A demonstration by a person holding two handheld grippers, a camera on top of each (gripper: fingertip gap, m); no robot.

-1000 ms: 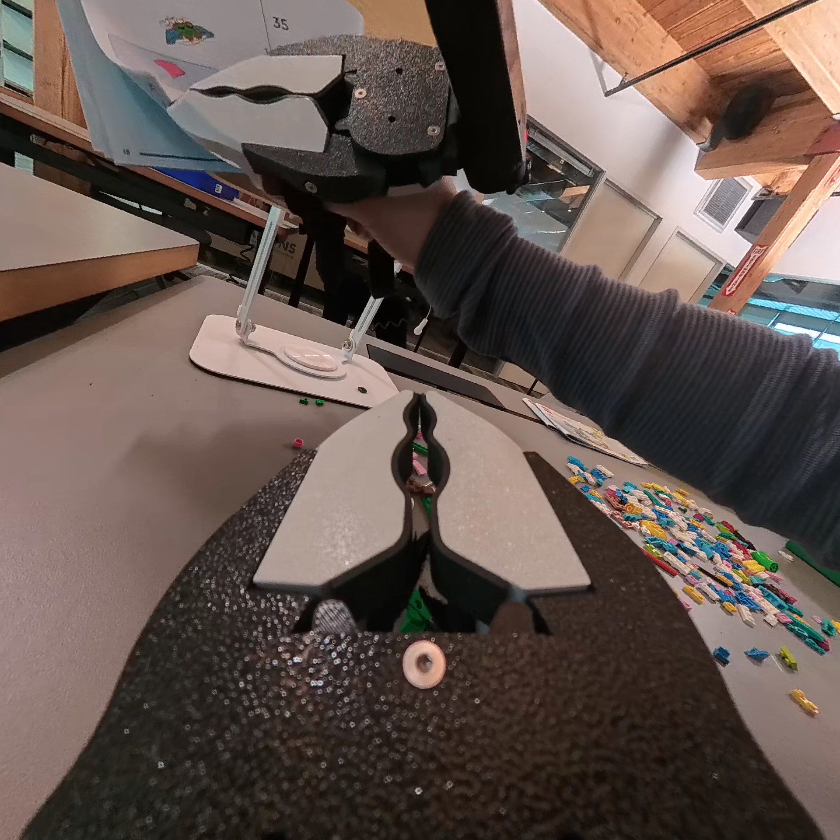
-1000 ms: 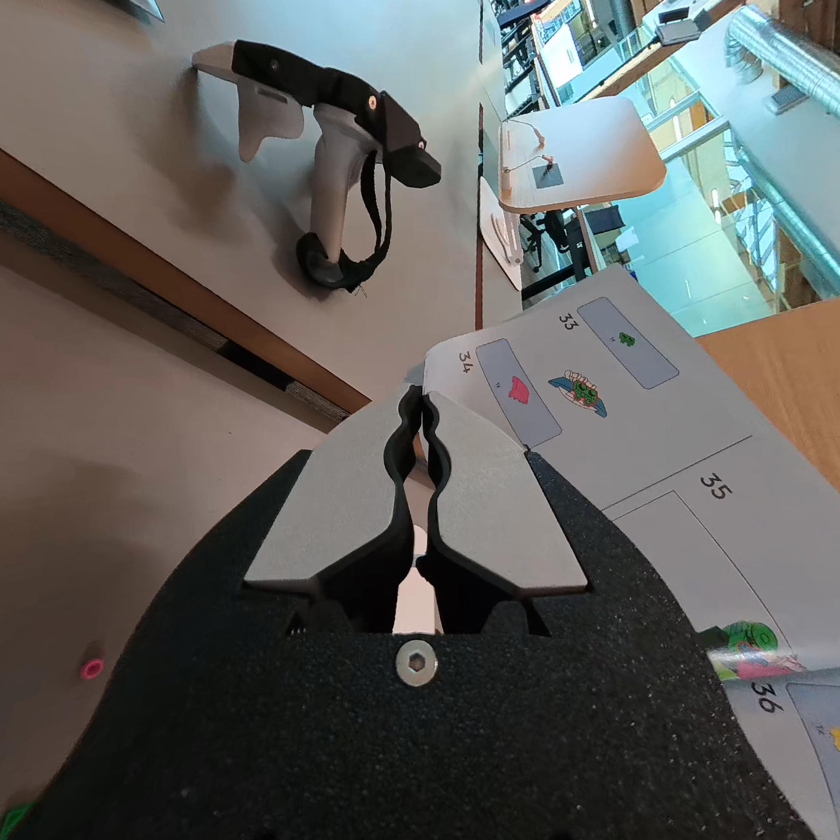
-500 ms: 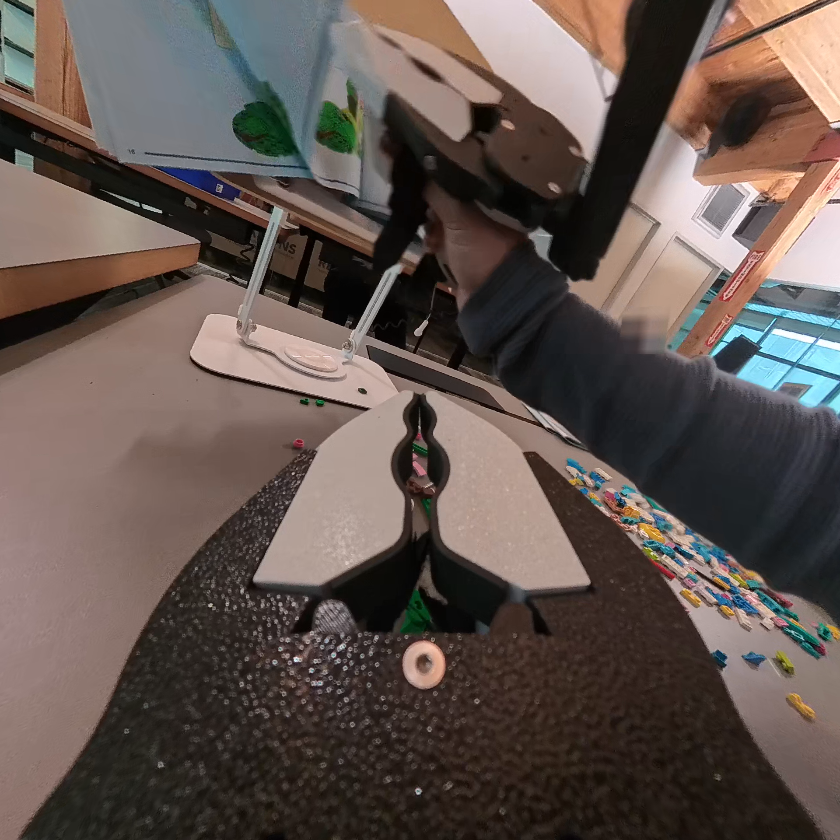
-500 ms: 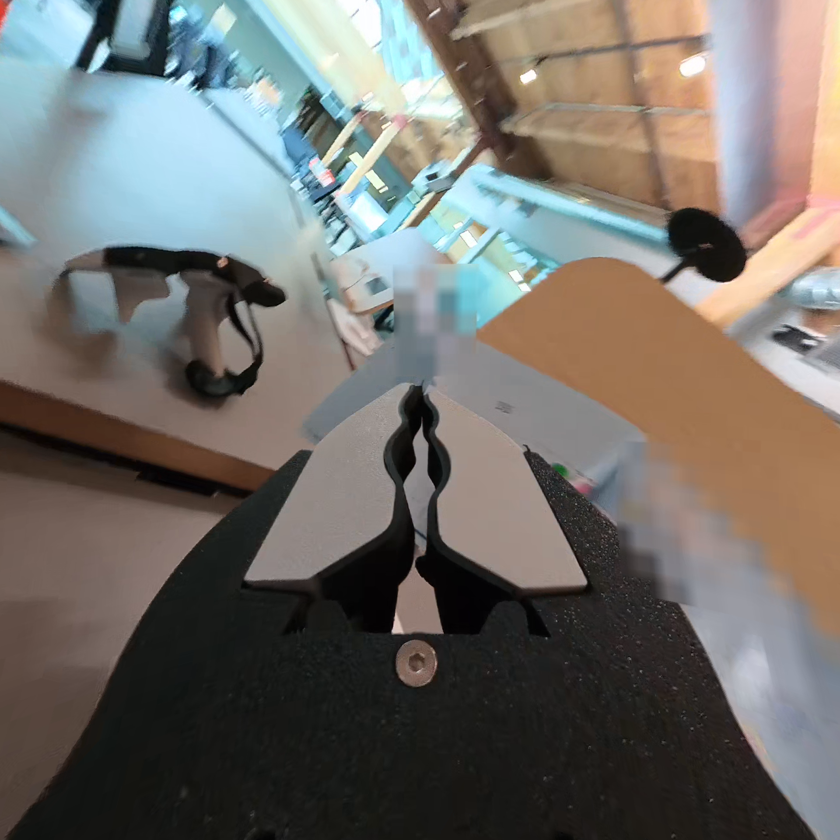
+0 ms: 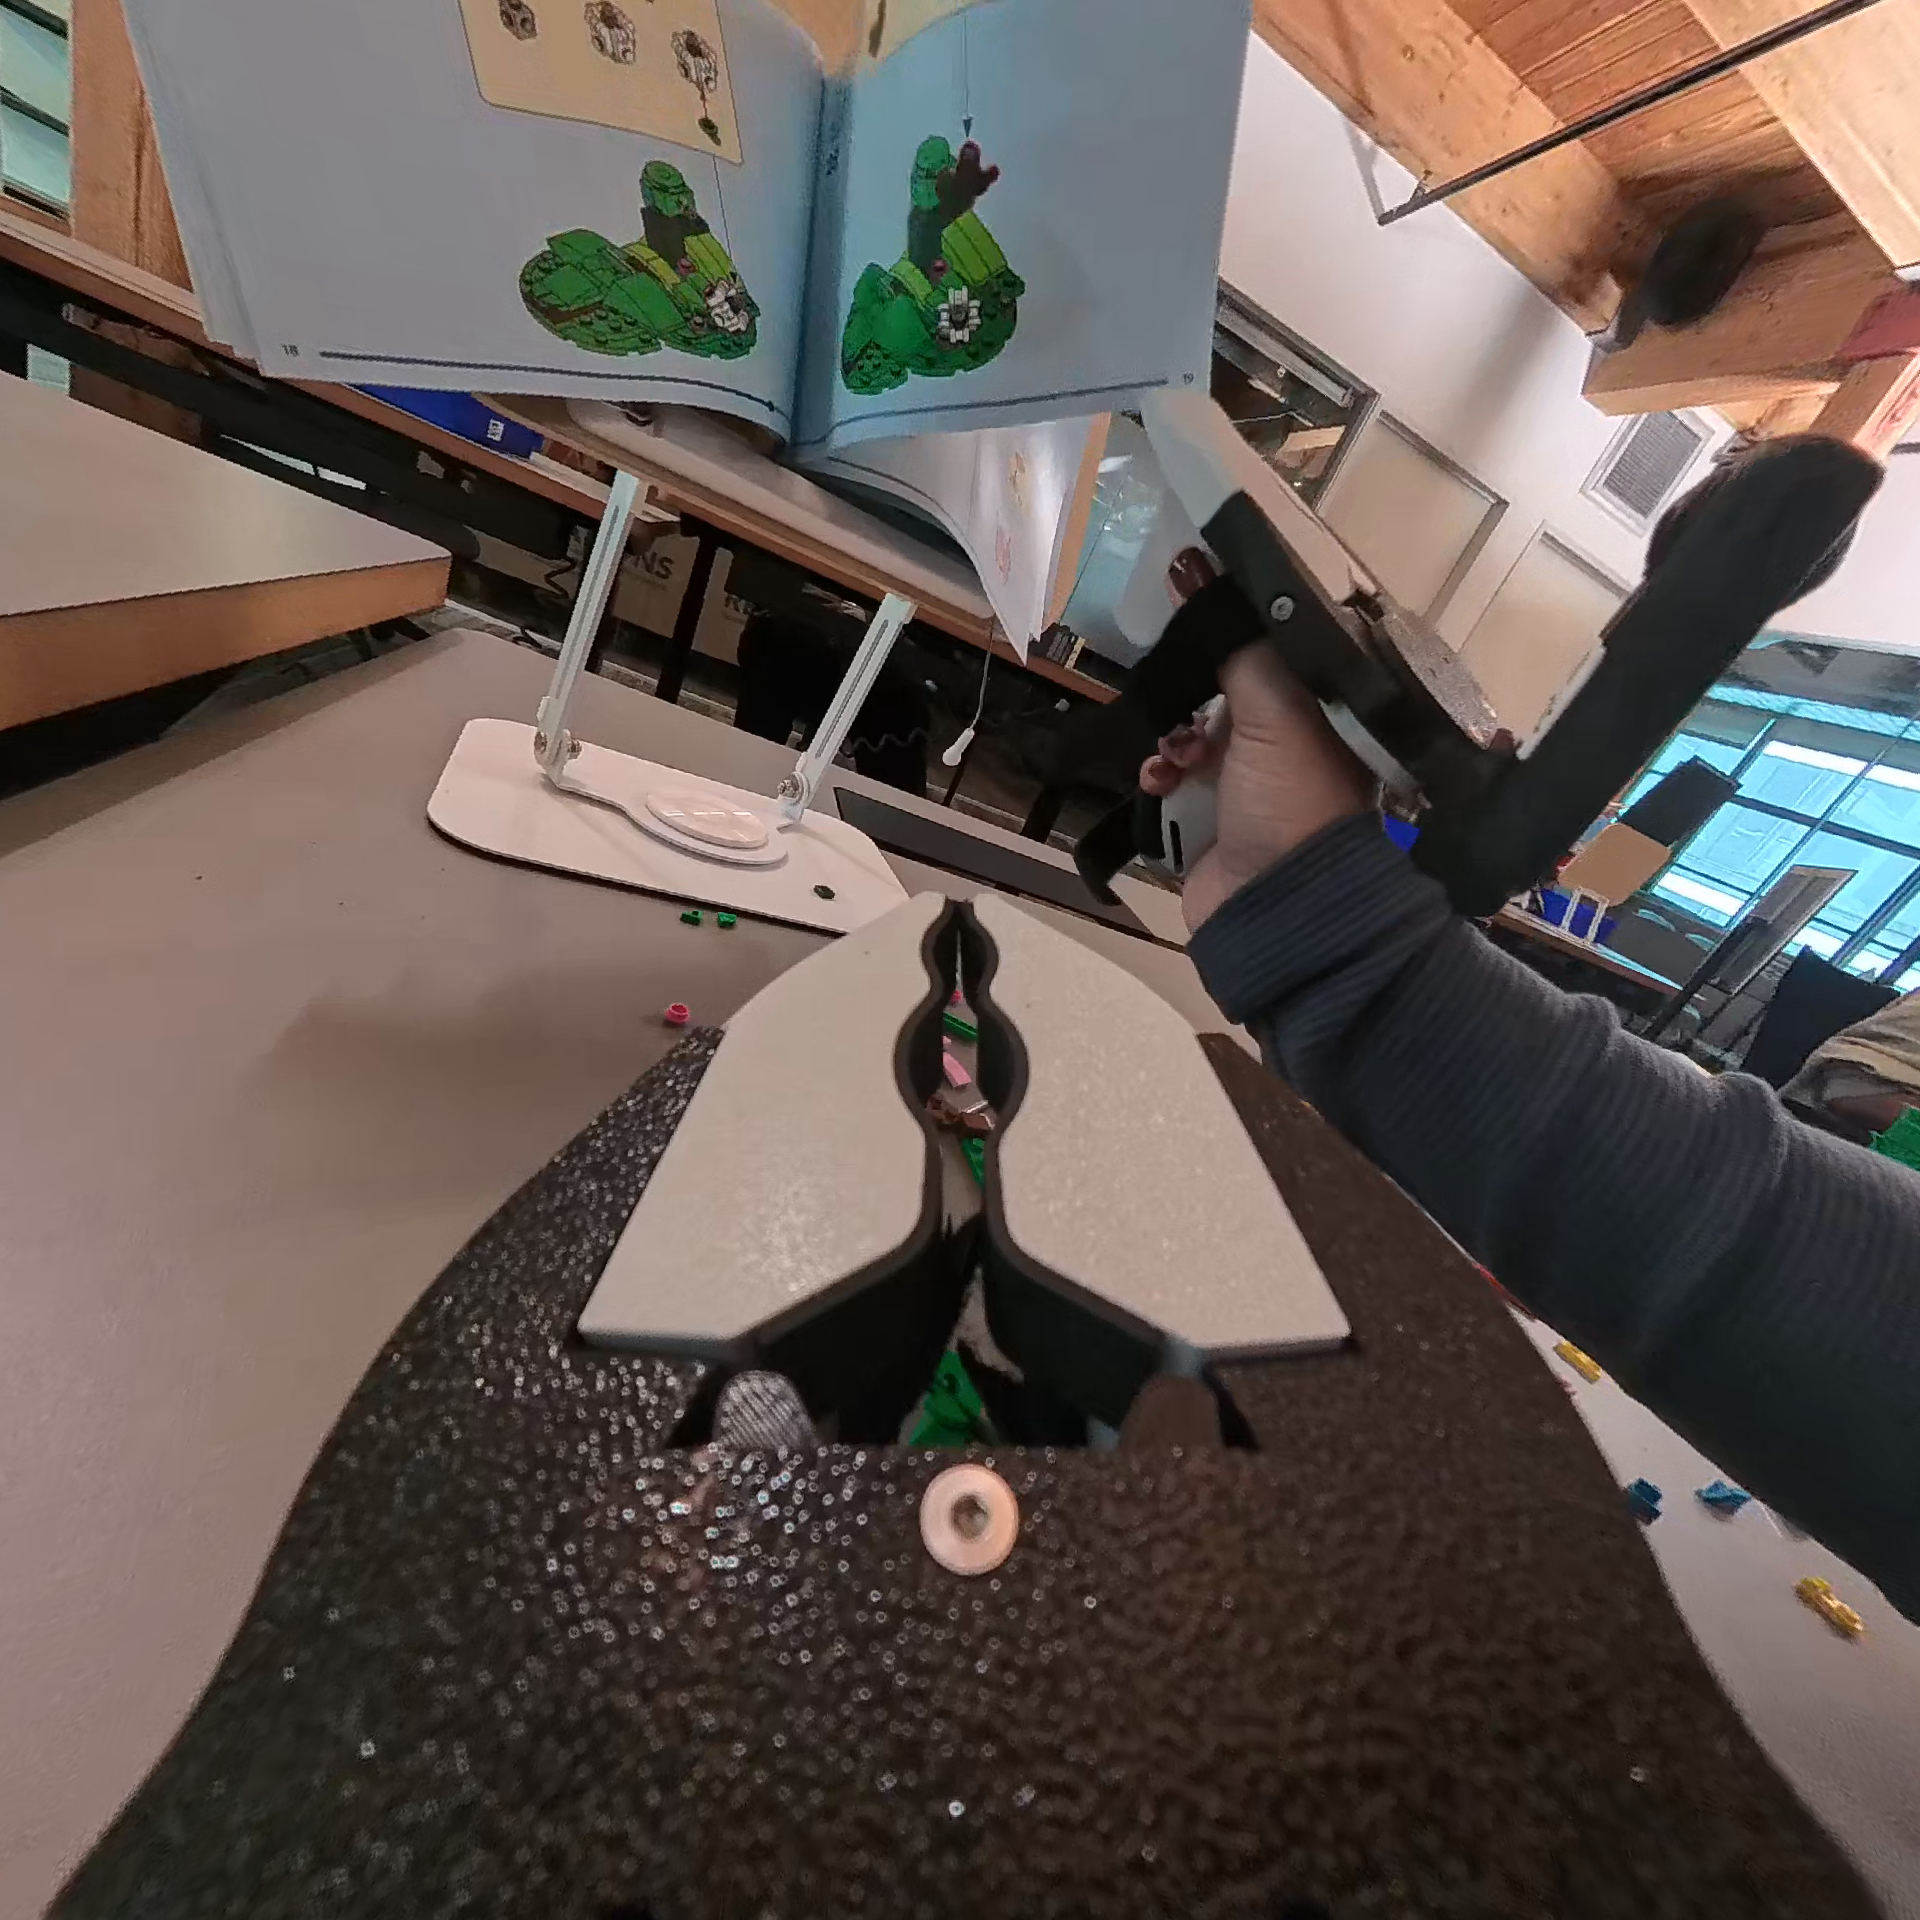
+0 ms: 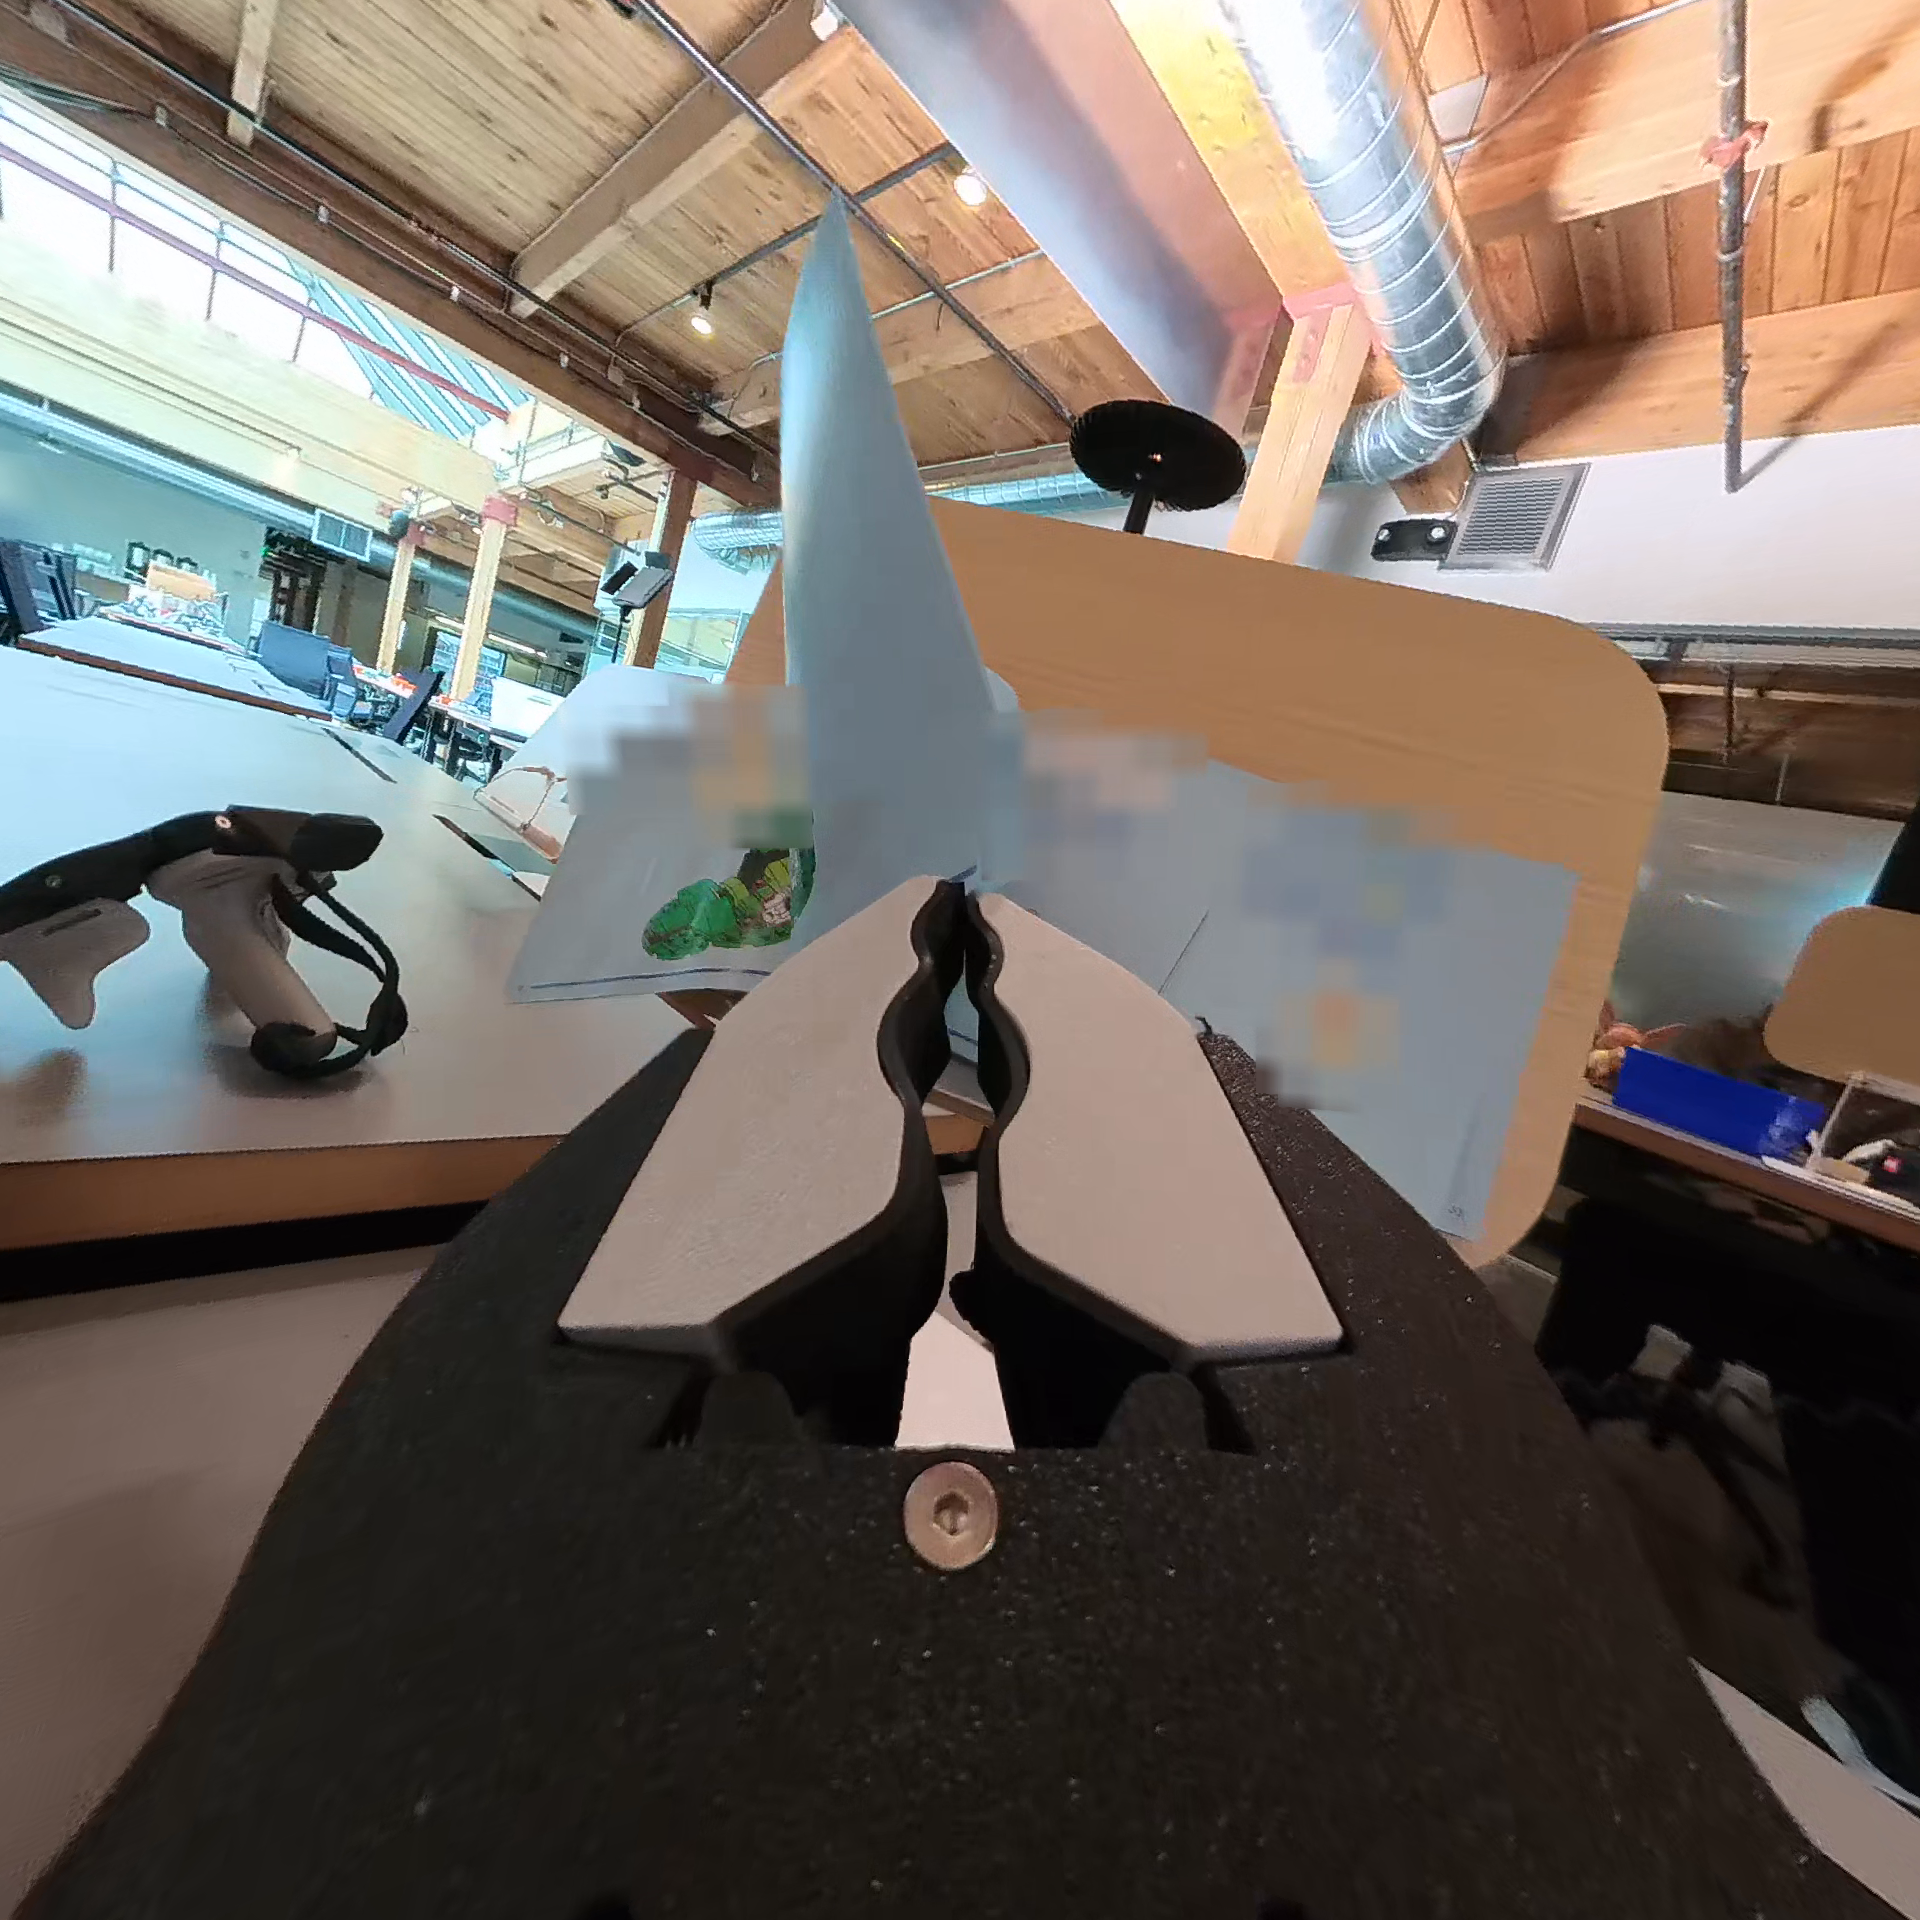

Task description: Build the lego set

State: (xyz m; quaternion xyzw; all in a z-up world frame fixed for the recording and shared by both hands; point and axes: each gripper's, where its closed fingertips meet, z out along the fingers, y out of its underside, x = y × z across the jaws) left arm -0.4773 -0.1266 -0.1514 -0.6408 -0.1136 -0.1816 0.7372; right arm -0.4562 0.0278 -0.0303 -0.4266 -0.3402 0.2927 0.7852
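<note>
Instruction booklet (image 5: 665,208) sits open on a white stand (image 5: 665,821) at the far side of the table (image 5: 208,1039), showing green build steps. Right gripper (image 6: 958,896) is closed on the edge of one blue page (image 6: 862,582), which stands nearly upright mid-turn. Left gripper (image 5: 958,914) hovers low over the table, jaws together; small green and pink lego bits show through the gap, but can't tell if it's gripping any. Loose lego pieces (image 5: 707,918) lie by the stand base, a few more at right (image 5: 1683,1496). Spare gripper (image 6: 208,914) parked on the neighbouring table. For the page turn: I'd keep the pinch at the page's free edge, sweep in an arc about the spine, release only once the page lies flat, don't tug toward you or the stand tips.
</note>
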